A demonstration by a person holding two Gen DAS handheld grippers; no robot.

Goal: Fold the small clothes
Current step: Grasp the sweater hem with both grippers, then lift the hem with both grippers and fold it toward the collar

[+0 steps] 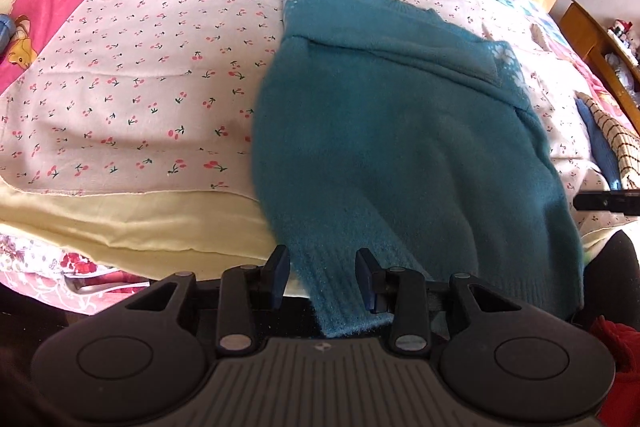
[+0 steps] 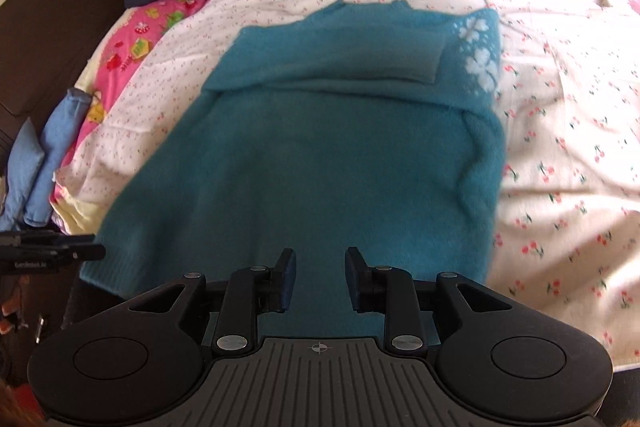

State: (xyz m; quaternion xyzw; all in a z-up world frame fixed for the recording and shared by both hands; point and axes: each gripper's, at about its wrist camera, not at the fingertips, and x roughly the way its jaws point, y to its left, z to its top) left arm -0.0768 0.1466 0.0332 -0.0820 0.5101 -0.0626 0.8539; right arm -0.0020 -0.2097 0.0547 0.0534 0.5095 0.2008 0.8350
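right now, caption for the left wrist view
Open left gripper straddling the hem of a teal sweater on a cherry-print sheet.

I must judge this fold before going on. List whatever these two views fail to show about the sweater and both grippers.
- Teal sweater hem: in both wrist views it runs down behind the gripper bodies, so its bottom edge is hidden.
- Left gripper: fingers apart with hem between them; contact cannot be judged.
- Right gripper: likewise.
- Sweater underside: against the cherry-print sheet, unseen.
- Fabric edges: motion-blurred in both views.
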